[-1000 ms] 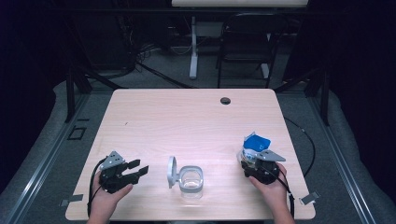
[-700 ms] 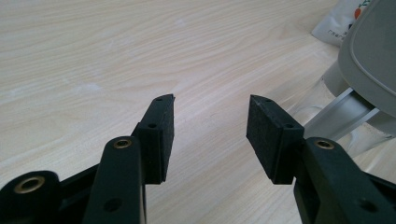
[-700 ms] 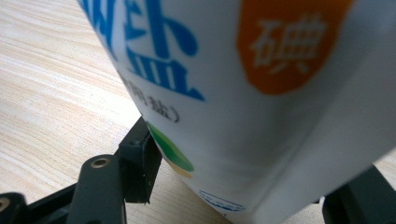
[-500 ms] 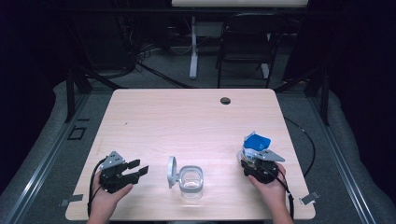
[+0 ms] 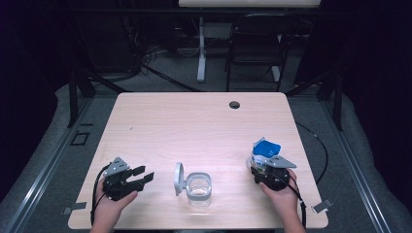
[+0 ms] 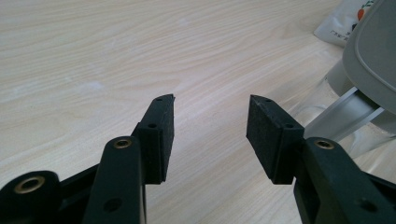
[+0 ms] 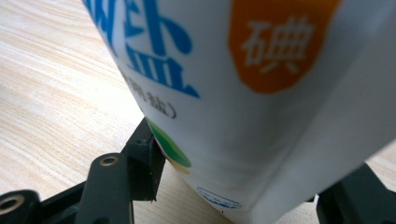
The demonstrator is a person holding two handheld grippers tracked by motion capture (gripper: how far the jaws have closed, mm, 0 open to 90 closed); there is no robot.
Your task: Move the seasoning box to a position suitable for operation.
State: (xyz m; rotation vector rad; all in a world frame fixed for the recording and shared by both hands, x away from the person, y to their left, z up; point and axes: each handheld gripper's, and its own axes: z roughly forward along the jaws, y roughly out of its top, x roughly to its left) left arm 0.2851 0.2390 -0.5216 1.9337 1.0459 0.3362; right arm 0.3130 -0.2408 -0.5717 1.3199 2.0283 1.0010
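In the high view nothing on the wooden table [image 5: 194, 126] has shifted since the earlier frame: the glass jar [image 5: 198, 188] with its lid [image 5: 178, 177] swung open stands at lower centre, the left gripper [image 5: 144, 174] rests at lower left with its jaws wide and bare, and both hands have kept their places. At lower right the right gripper [image 5: 259, 167] has the blue-and-white bag [image 5: 265, 150] between its jaws, which have just been closing. In the right gripper view its left pad touches the bag [image 7: 261, 93], while the other pad's contact cannot be made out.
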